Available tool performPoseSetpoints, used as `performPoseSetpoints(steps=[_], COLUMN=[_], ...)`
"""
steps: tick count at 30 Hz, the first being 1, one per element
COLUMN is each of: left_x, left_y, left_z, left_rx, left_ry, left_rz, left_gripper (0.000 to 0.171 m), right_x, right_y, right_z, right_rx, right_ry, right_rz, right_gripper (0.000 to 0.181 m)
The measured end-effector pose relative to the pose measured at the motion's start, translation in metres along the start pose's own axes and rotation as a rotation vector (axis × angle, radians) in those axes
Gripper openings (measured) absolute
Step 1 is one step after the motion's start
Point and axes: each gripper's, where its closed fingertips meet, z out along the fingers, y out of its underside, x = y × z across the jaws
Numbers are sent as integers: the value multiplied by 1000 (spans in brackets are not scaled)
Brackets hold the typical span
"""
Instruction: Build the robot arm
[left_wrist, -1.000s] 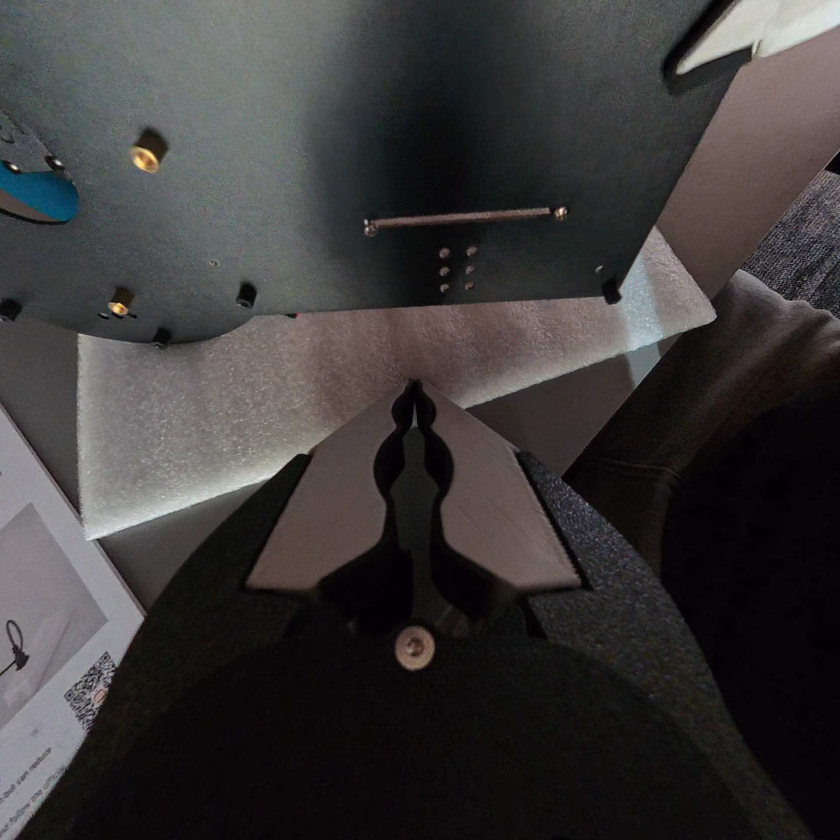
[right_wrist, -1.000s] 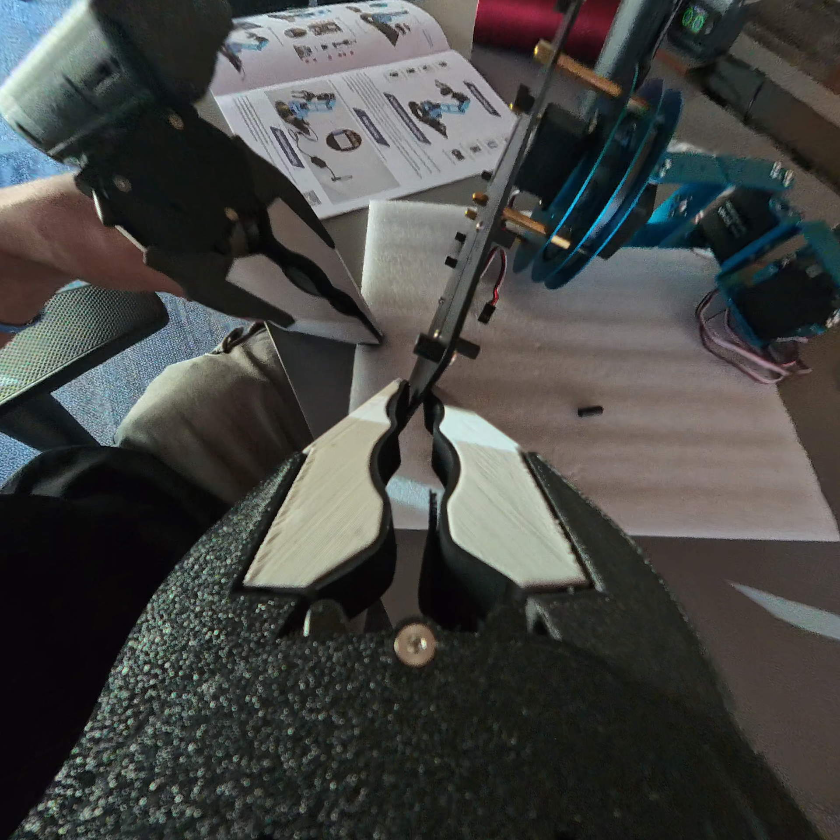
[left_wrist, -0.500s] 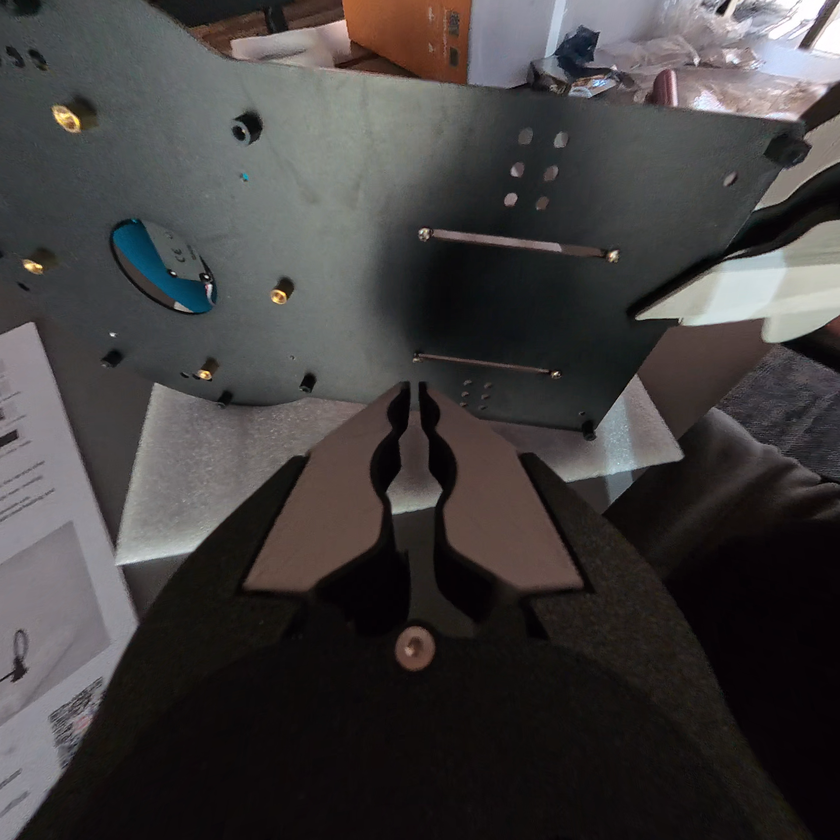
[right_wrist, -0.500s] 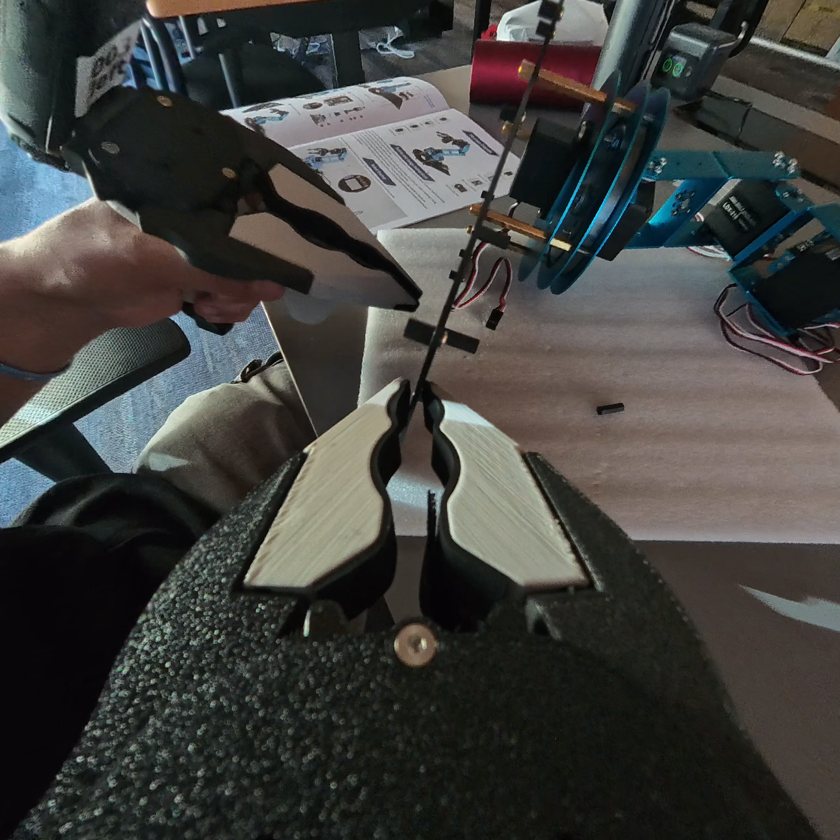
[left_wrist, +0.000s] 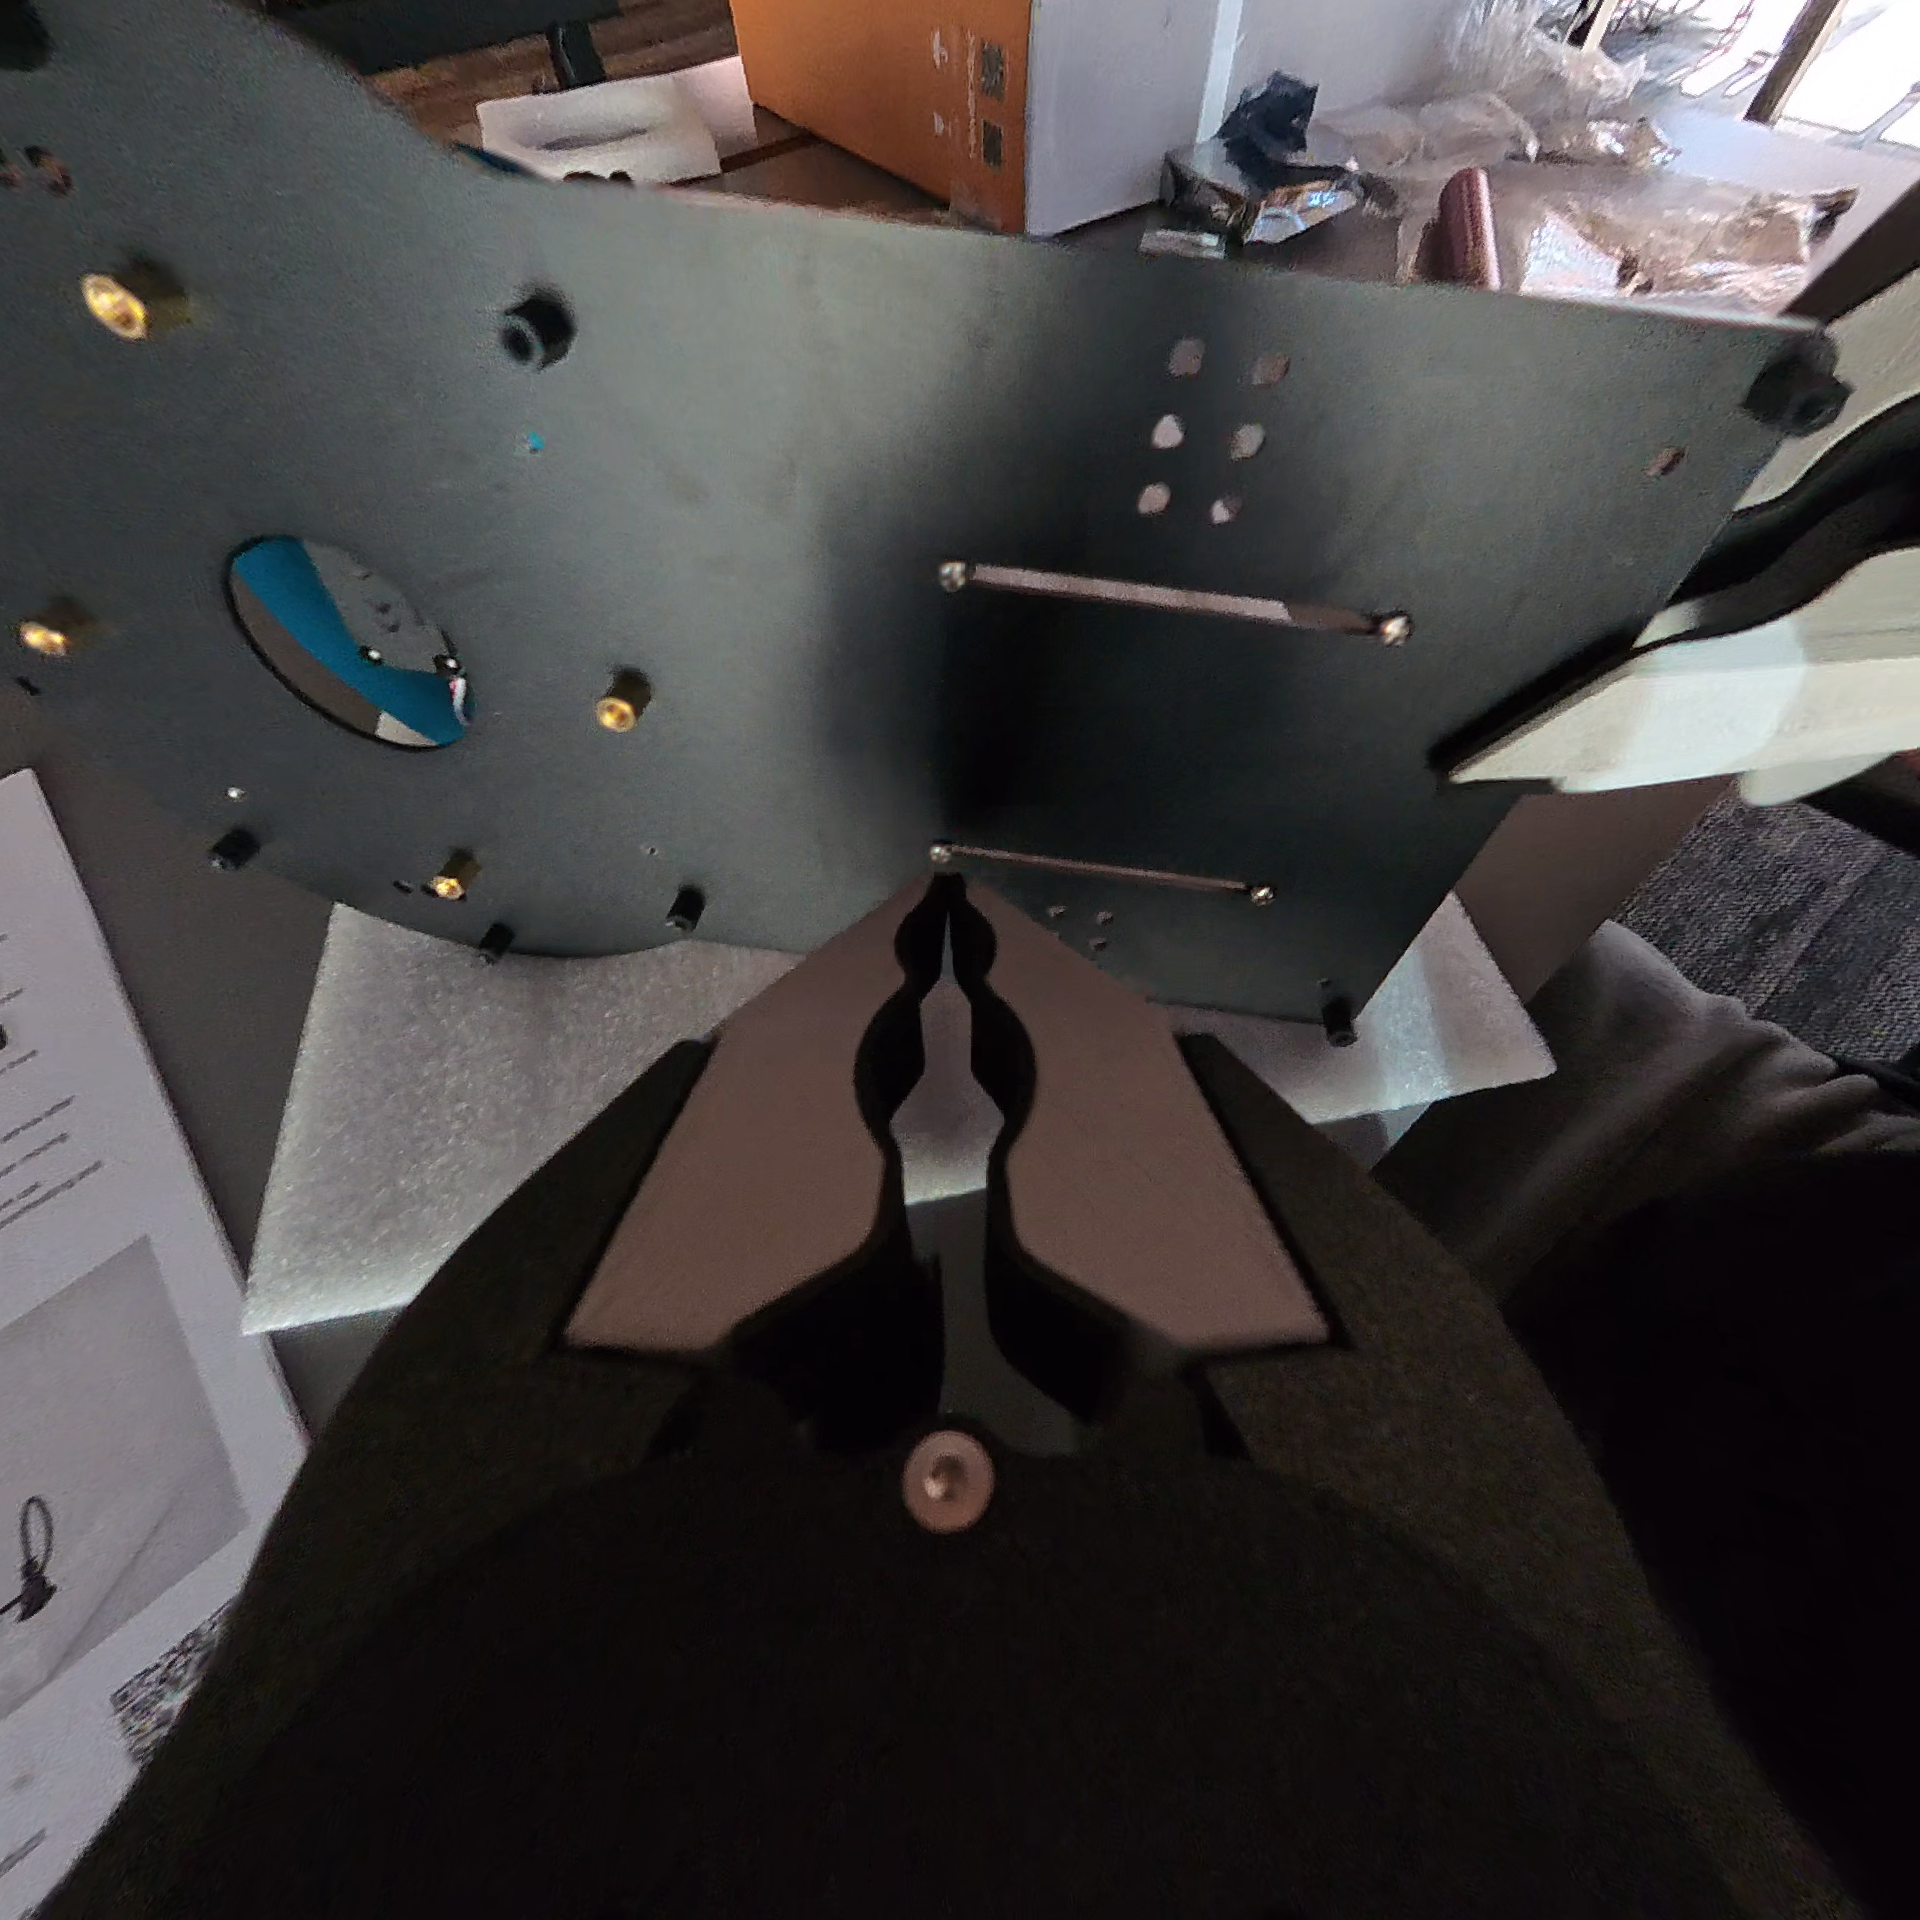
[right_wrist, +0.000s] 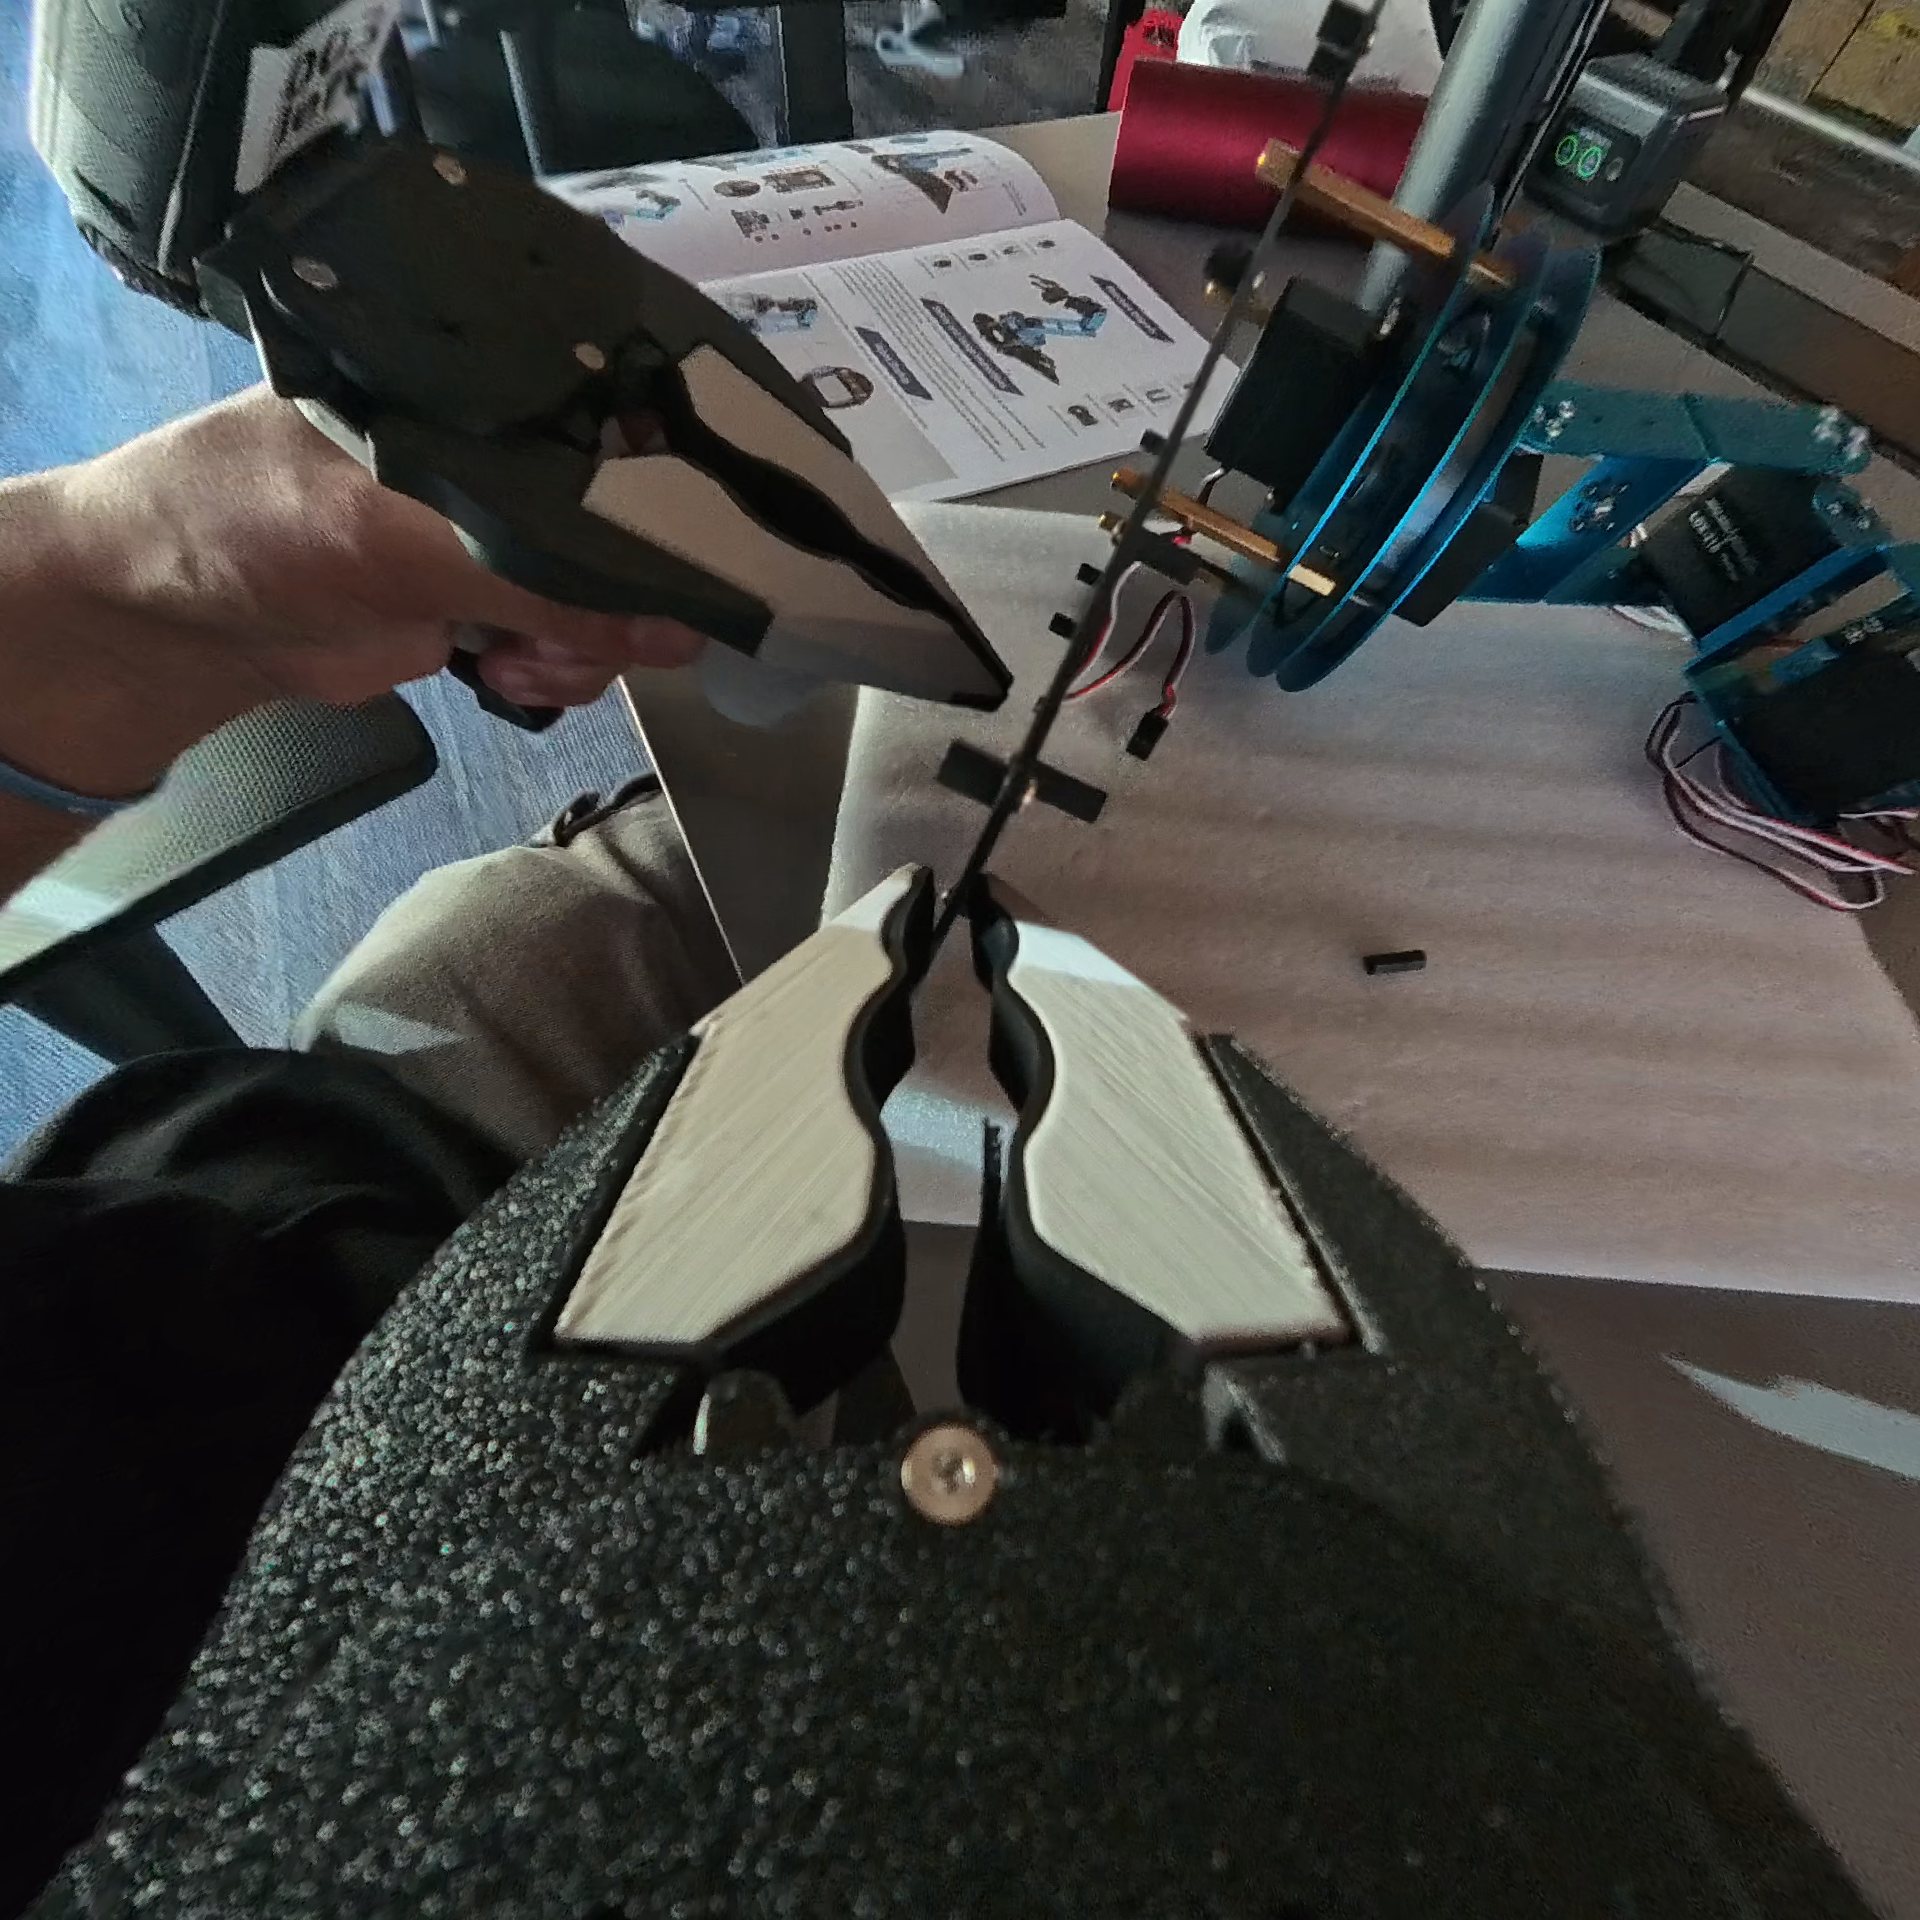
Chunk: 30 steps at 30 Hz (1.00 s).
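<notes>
A black base plate (left_wrist: 779, 468) with brass standoffs, holes and two thin slots stands on edge over a white foam sheet (left_wrist: 468, 1091). My right gripper (right_wrist: 951, 894) is shut on the plate's edge (right_wrist: 1047, 688), seen edge-on; it also shows at the plate's right edge in the left wrist view (left_wrist: 1475, 748). Blue round discs and a servo (right_wrist: 1403, 468) are fixed on the plate's far side. My left gripper (left_wrist: 948, 914) is shut and empty, its tips just below the lower slot's left screw. It shows in the right wrist view (right_wrist: 992, 691), held by a hand, tips close to the plate.
An open manual (right_wrist: 935, 312) lies behind the foam (right_wrist: 1455, 831). Blue brackets with servos and wires (right_wrist: 1766, 727) lie at the right. A small black part (right_wrist: 1392, 961) lies on the foam. A red cylinder (right_wrist: 1226, 156) and an orange box (left_wrist: 883, 94) stand farther back. A person's leg (right_wrist: 499, 956) is by the table edge. The grippers' ends are close to 8 cm from one another.
The left gripper has drawn back and risen, so more of the plate shows. The right gripper has kept its hold and the plate stands higher and more upright.
</notes>
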Motion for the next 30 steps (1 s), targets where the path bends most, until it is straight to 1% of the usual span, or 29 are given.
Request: performPoseSetpoints(steps=[2,7,9,10,11,12,13,15,16,18,19,20,21,24,26,29,30], left_x=[-4,0,-1,-2,-2,-2,-2,-2,-2,-2,-2,-2,-2,-2,-2,-2,-2], left_y=[1,-3,-2,-2,-2,-2,-2,-2,-2,-2,-2,-2,-2,-2,-2,-2,-2], left_z=[1,8,8,8,8,8,8,8,8,8,9,9,9,9,9,9,9], left_rx=[-2,7,-2,-3,-4,-6,-8,-13,-15,-21,-25,-30,-34,-37,-32,-18,-14], left_ry=[-10,18,14,11,10,10,11,6,1,-14,-21,-26,-30,-44,-45,-41,-38], left_rz=[-7,-18,-15,-14,-12,-10,-9,-2,7,25,28,26,22,10,-11,-32,-36], left_gripper=[0,0,0,0,0,0,0,0,0,0,0,0,0,0,0,0,0], right_x=[0,-1,-2,-3,-1,3,15,57,78,108,112,111,109,113,124,130,133], right_y=[0,1,2,2,1,-2,-6,-13,-11,10,24,36,42,40,40,49,50], right_z=[0,0,-2,-5,-10,-18,-26,-34,-30,-6,7,16,22,29,35,51,57], right_rx=[30,58,68,74,82,90,97,90,60,-68,-145,-207,-241,-262,-270,-207,-195], right_ry=[-11,-65,-125,-179,-237,-302,-344,-336,-323,-310,-342,-392,-436,-520,-553,-624,-620], right_rz=[38,67,76,84,98,108,107,90,57,-61,-132,-188,-247,-459,-679,-936,-970], right_gripper=[5,7,9,15,29,38,40,39,39,39,38,33,32,31,30,23,19])
